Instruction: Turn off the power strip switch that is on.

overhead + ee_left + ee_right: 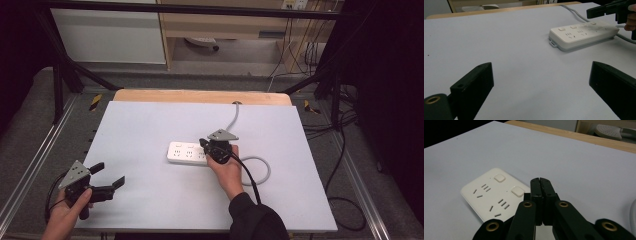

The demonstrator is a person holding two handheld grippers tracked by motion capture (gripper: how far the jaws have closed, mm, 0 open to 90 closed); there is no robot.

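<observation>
The step in hand appears to be pressing a switch button on the power strip (189,153), which lies flat near the middle of the white table (150,200), its grey cable (260,167) leaving the right end, looping on the table and running back to the far edge. Starting at the left: the left gripper (111,176) is held at the near left corner of the table, well apart from the strip, its jaws wide open with nothing between them; in the left gripper view only bare table lies between its two black jaws, with the strip farther off. It plays no part in this step and is best kept where it is. Moving right, the right gripper (205,145) sits over the right half of the strip with its jaws fully closed on nothing, forming one blunt tip (540,181) just beside a button (517,191); whether the tip touches the strip cannot be told. To press well, centre the closed tip on the chosen button, push straight down, and keep the force vertical so the light strip does not slide or tip. A second button (499,178) stands close by; a skewed approach could catch it instead. The cable loop at the right, beside the hand (227,172), could snag a sleeve. The wooden strip (200,96) along the far edge is clear of the work.
</observation>
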